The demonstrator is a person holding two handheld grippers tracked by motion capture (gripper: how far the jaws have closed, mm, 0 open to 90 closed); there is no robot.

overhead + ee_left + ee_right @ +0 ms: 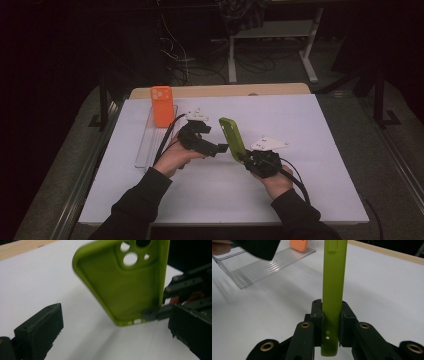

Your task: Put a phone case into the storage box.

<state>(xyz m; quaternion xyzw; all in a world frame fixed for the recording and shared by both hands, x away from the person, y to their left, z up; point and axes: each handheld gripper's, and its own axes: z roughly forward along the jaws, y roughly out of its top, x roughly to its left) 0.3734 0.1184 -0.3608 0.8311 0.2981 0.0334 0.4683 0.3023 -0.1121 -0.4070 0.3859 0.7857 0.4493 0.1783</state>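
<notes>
The right gripper (250,157) has its fingers clamped on the bottom edge of a green phone case (233,138), holding it upright above the middle of the counter (325,190), its open inside turned toward the left gripper (220,148). The left gripper's fingers (40,330) stand wide apart and level, just beside the case's lower corner, with nothing between them.

The step in hand looks like a handover or a two-handed regrip. To do it well, the left fingers should close on the case's long side wall rather than the thin corner, clear of the camera holes, and the right grip should hold until the left one is firm.

Both forearms come in low from the near edge, the hands angled toward each other. An orange phone case (161,105) stands in a clear tray (145,150) by the far left corner.
</notes>
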